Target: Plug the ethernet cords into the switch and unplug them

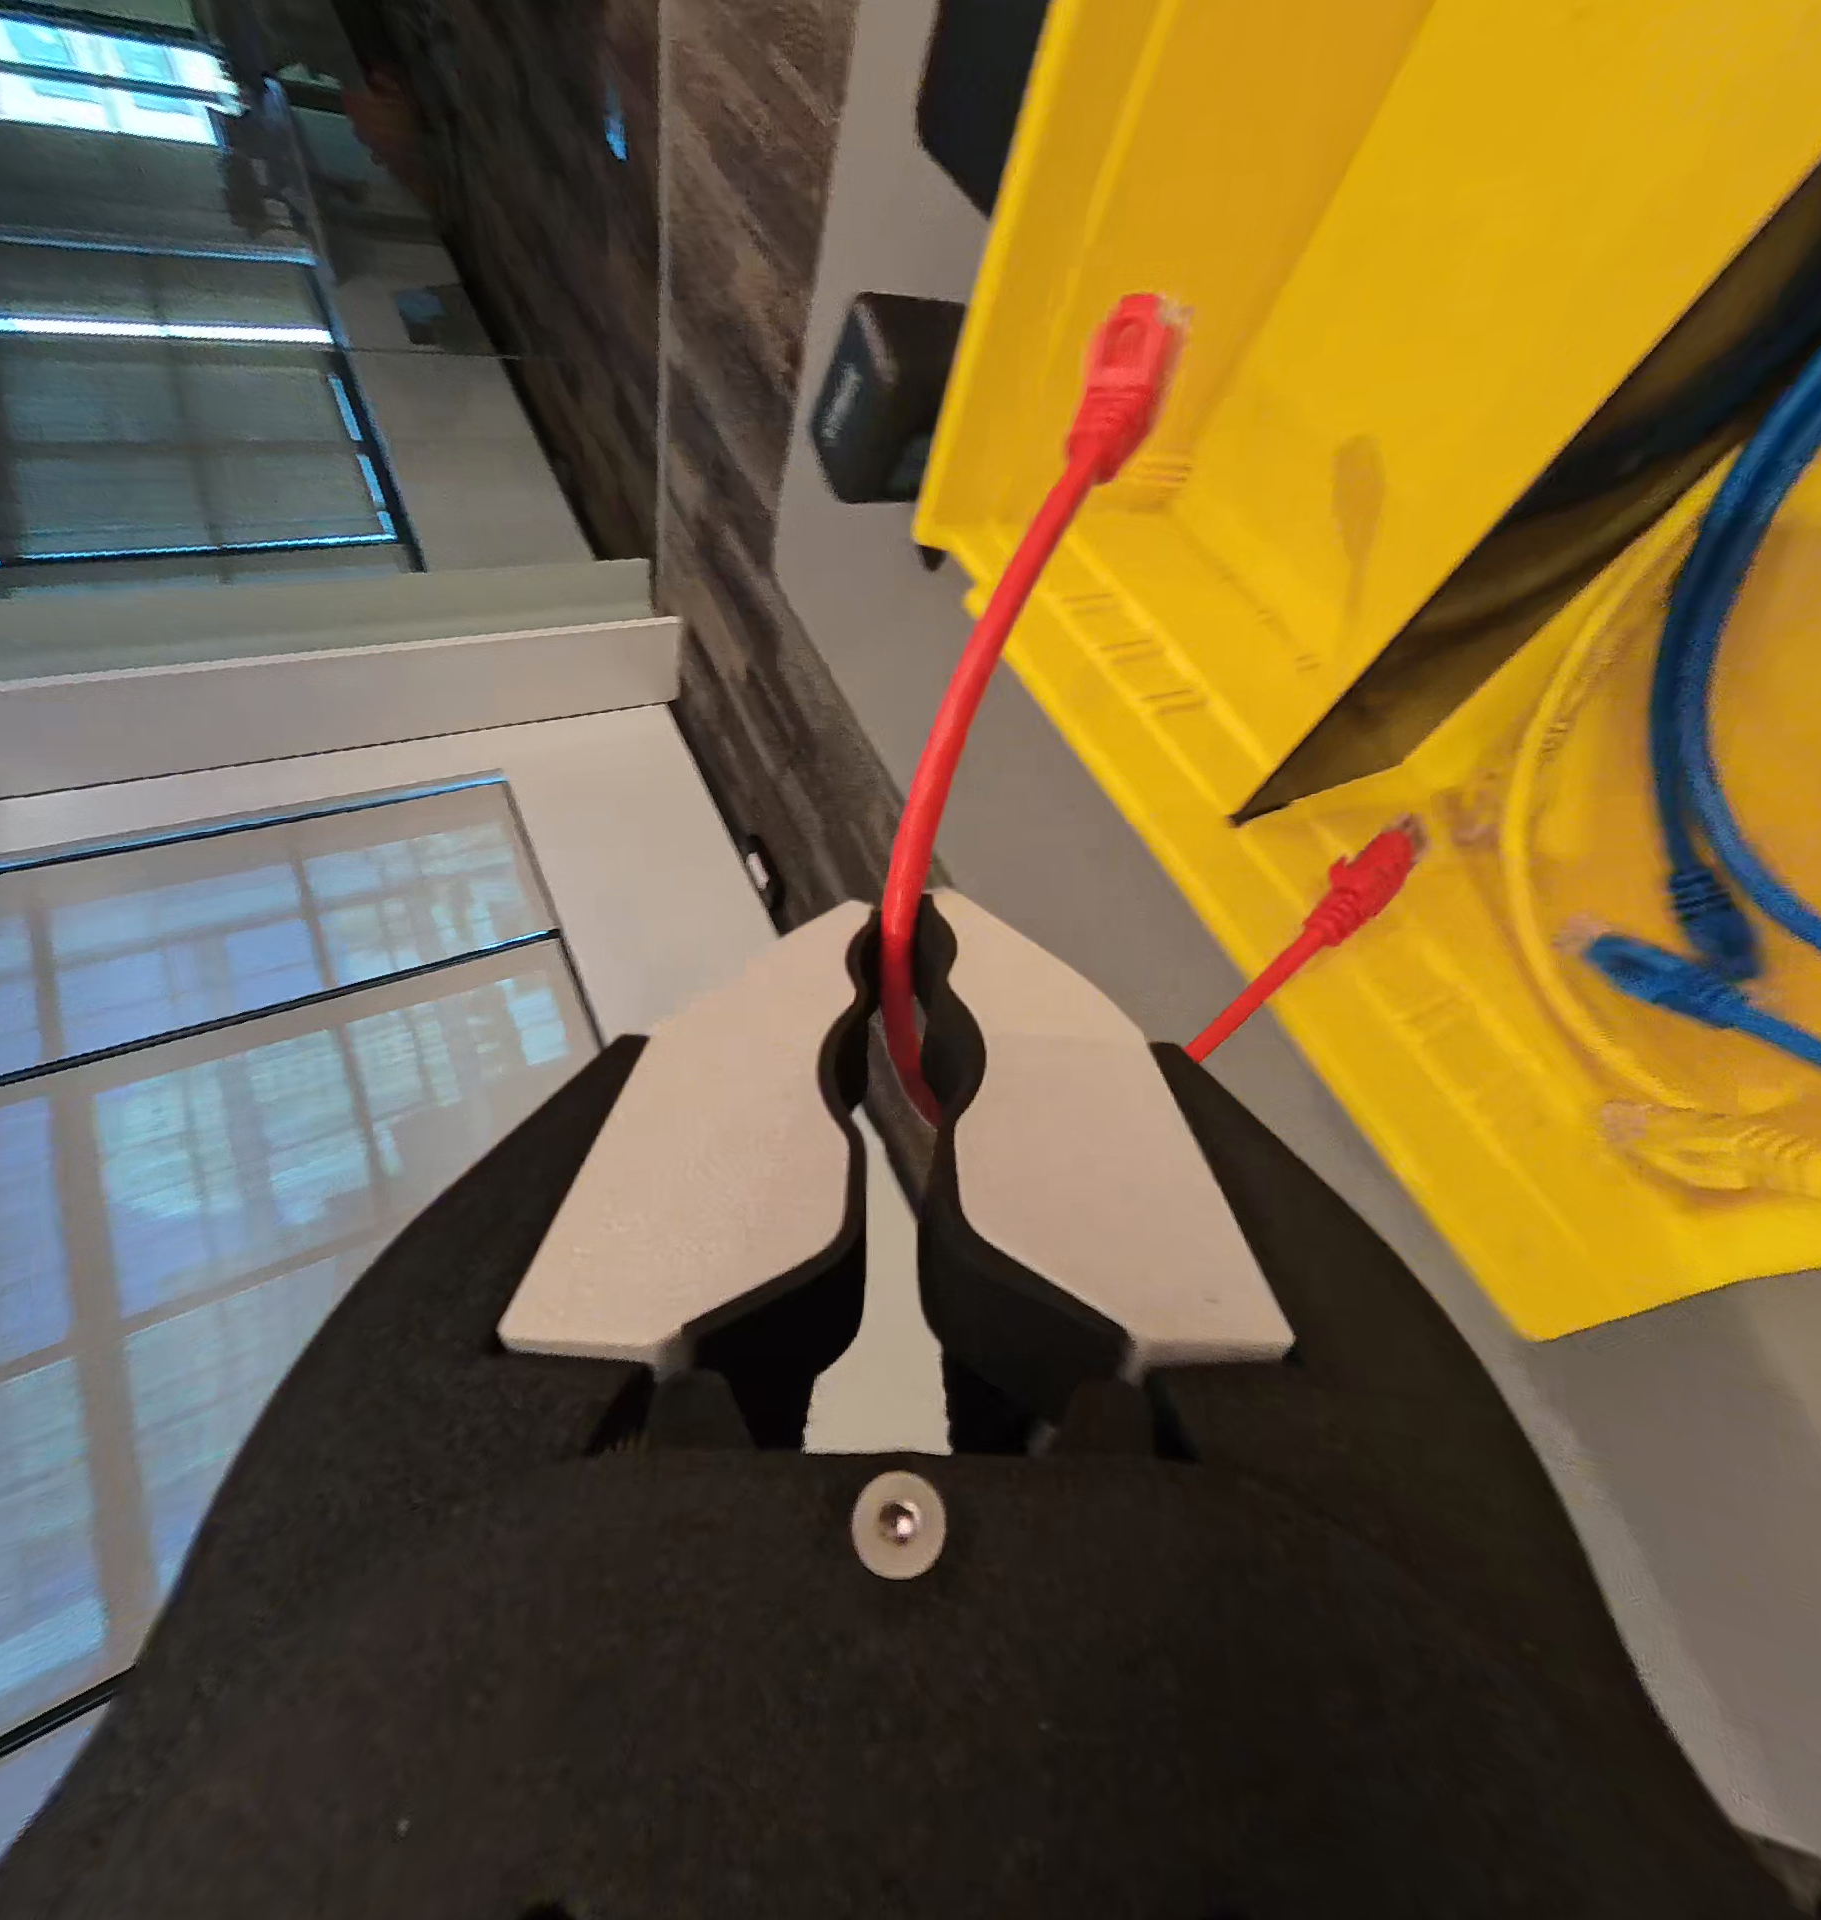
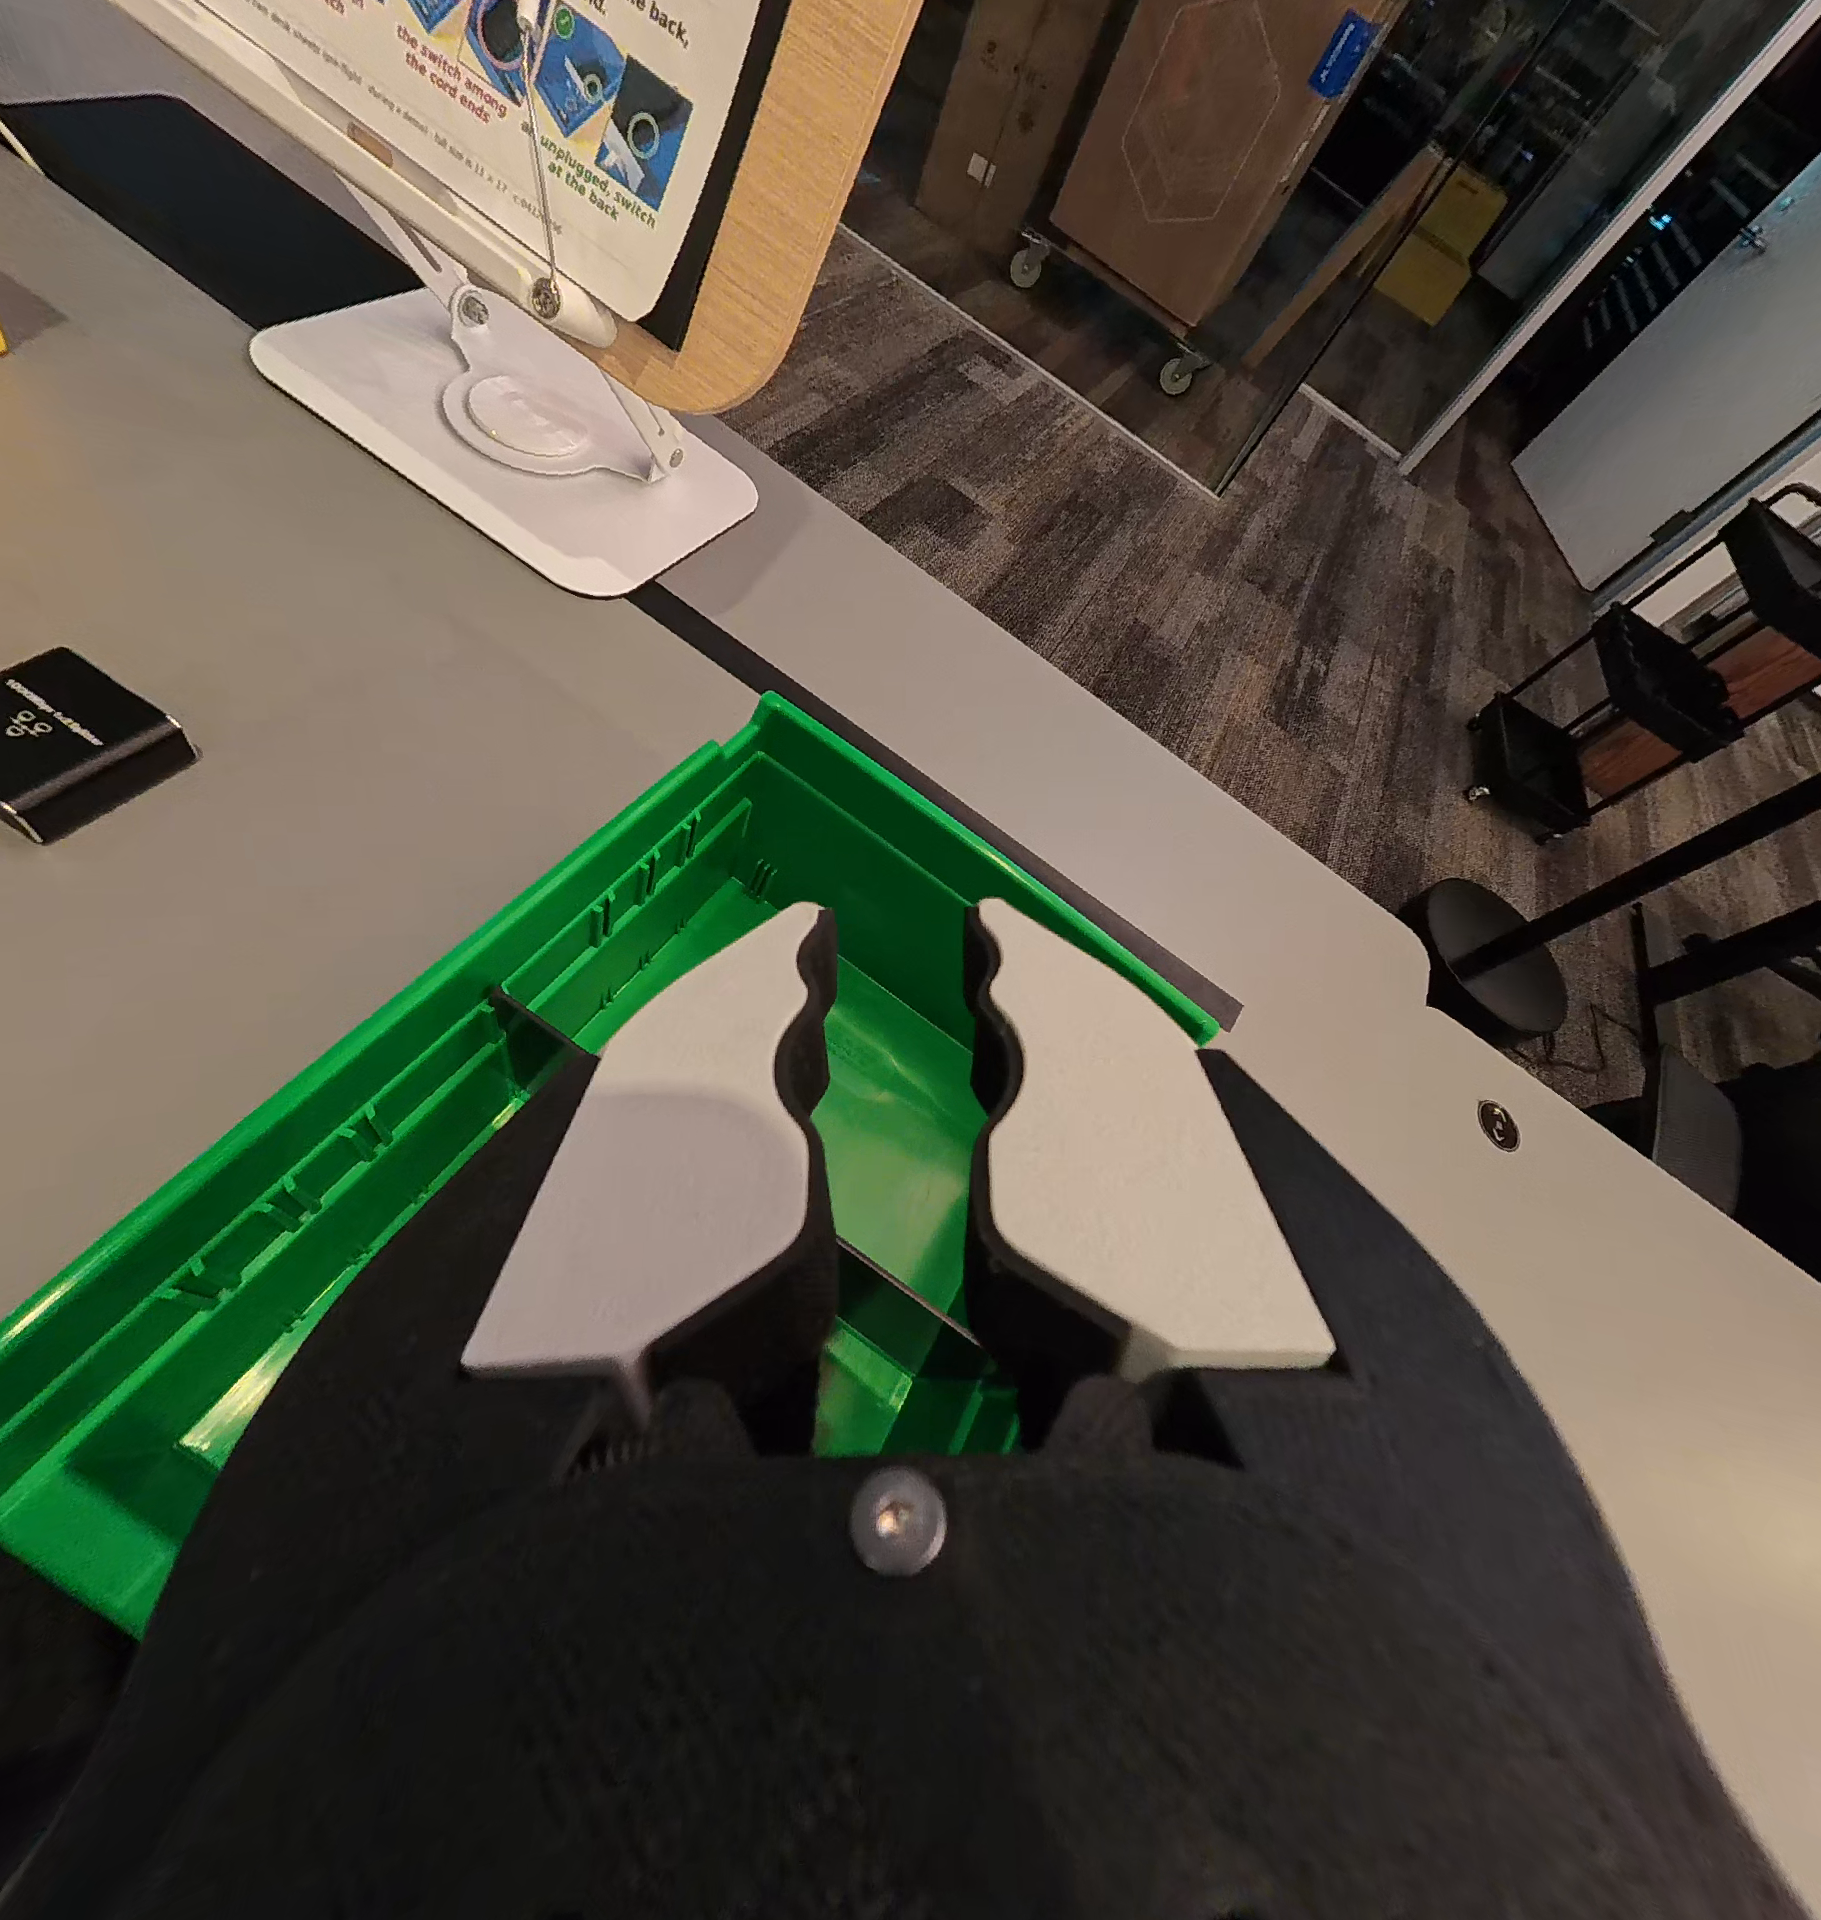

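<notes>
Left gripper [image 1: 901, 935] clamped on red cord [image 1: 947, 727], beside yellow bin [image 1: 1301, 312] rim | right gripper [image 2: 901, 940] parted, bare, over green bin [image 2: 594, 894] corner

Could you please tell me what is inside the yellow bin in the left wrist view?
The yellow bin holds coiled blue cords, a black divider and faint yellow cords. Its right part is cut off by the frame edge.

Bare table [image 2: 345, 665] L of green bin [image 2: 615, 894]; black divider [image 2: 532, 1023] inside.
</notes>
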The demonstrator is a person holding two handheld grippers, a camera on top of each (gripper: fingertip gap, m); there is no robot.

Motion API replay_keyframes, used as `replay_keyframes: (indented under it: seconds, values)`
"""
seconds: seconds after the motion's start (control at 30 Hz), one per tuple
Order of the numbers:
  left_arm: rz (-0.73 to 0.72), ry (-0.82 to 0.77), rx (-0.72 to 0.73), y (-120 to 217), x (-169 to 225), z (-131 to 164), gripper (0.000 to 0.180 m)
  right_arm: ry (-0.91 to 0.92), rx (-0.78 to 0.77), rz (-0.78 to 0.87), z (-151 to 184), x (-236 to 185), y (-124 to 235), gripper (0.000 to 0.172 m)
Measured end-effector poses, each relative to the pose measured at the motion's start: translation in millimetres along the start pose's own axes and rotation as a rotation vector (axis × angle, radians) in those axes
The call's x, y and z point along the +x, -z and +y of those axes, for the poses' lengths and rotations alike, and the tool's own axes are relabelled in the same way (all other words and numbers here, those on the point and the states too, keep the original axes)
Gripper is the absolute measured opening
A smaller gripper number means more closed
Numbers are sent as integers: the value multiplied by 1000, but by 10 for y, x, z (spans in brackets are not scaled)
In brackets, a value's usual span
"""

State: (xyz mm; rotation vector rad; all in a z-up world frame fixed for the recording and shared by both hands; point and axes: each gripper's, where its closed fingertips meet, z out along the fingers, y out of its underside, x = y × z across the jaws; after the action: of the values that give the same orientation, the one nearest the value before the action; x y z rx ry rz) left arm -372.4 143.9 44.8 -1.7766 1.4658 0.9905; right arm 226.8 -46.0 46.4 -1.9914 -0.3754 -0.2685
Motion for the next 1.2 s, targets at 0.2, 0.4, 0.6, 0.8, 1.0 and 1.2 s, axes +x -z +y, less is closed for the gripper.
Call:
replay_keyframes:
  seconds: [0.2, 0.4, 0.6, 0.8, 1.0, 1.2]
  values:
    - [-84, -25, 24, 452, -444, -183, 4, -3, -5, -1, 22, 8, 2, 24]
    - [-83, -85, 215, 1084, -316, -867, 4, 0, 2, 10, 3, 18, 53, 24]
    - [119, -219, 490, 1632, 418, -1828, 4, 2, -5, 13, 25, 20, 102, 24]
    - [345, -380, 594, 1671, 1238, -2478, 4, -30, -1, 24, 96, 92, 169, 24]
    - [409, -469, 590, 1316, 1585, -2793, 4, -50, -1, 21, 152, 124, 187, 24]
    - [525, -505, 562, 812, 1719, -3023, 3, -42, -21, 10, 168, 102, 117, 24]
